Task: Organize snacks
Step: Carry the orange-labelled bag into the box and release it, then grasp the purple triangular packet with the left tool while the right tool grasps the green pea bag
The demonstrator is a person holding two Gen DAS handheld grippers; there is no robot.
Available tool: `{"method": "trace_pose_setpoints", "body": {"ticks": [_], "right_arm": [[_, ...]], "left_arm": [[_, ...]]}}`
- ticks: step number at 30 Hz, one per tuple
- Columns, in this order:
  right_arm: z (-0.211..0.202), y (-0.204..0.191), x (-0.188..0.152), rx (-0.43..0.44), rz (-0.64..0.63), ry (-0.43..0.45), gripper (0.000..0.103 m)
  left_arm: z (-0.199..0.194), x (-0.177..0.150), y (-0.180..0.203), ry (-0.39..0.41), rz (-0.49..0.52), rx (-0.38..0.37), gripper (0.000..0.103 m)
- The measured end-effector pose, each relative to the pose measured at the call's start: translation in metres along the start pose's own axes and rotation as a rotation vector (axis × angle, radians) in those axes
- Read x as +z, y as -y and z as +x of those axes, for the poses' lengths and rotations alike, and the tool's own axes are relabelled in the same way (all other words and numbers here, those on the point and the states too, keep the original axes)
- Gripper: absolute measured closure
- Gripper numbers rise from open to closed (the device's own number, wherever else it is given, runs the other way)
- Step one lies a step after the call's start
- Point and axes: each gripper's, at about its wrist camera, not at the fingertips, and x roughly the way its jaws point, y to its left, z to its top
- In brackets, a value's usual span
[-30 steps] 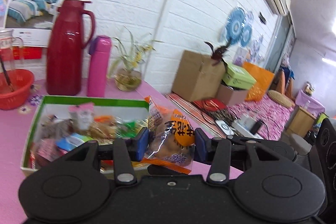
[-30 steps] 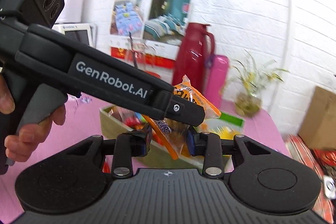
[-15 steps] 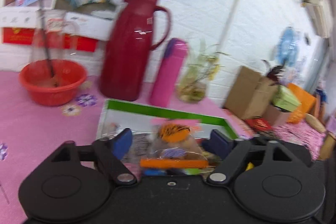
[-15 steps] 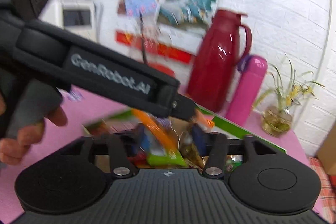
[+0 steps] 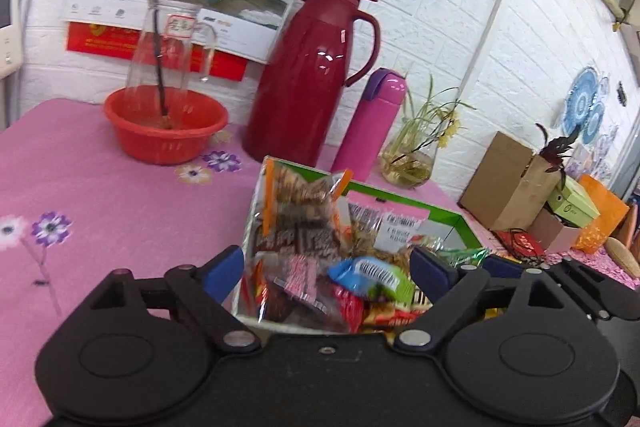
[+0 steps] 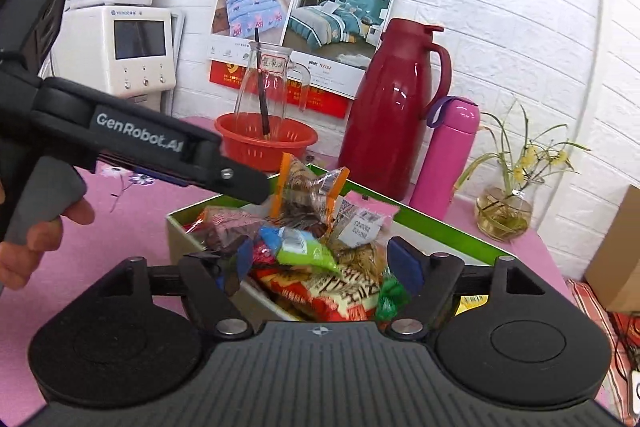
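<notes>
A cardboard box with a green rim point(image 5: 400, 197) point(image 6: 440, 223) sits on the pink flowered tablecloth, heaped with several snack packets. A clear packet with orange edges point(image 5: 304, 211) point(image 6: 308, 195) stands tilted on top of the heap at the box's far left. My left gripper point(image 5: 326, 273) hovers over the near end of the box; its jaws are opening and press on nothing. My right gripper point(image 6: 324, 263) is over the same end, its jaws also opening and free of any packet. In the right wrist view one of the left gripper's fingers point(image 6: 240, 183) reaches to just beside the orange-edged packet.
Behind the box stand a dark red thermos jug point(image 5: 312, 75), a pink bottle point(image 5: 372, 123) and a glass vase with a plant point(image 5: 408, 163). A red basin holding a glass pitcher point(image 5: 164, 127) is at the back left. A hand point(image 6: 36, 239) holds the left gripper's handle.
Both grippers were shut on the orange-edged packet above the box. Both have let go and spread wide, and the packet now rests on the heap in the box. The left view swung left.
</notes>
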Motion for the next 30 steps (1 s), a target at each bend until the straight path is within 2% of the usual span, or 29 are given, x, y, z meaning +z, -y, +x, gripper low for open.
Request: {"method": "trace_pose_setpoints", "body": {"ticks": [6, 16, 23, 25, 30], "right_arm": [[-0.031, -0.011, -0.009, 0.023, -0.014, -0.016, 0.0], [-0.076, -0.021, -0.037, 0.021, -0.027, -0.027, 0.0], [-0.111, -0.009, -0.067, -0.068, -0.039, -0.033, 0.0], [-0.118, 0.002, -0.079, -0.083, -0.006, -0.058, 0.0], [-0.12, 0.038, -0.112, -0.08, 0.198, -0.172, 0.0]], "left_arm": [[-0.025, -0.016, 0.003, -0.036, -0.007, 0.074, 0.007], [-0.048, -0.038, 0.008, -0.066, 0.021, 0.064, 0.007], [-0.048, -0.057, 0.004, -0.117, 0.053, 0.034, 0.006], [-0.048, -0.065, 0.003, -0.136, 0.077, 0.021, 0.006], [-0.04, -0.08, 0.005, -0.186, 0.111, 0.0, 0.006]]}}
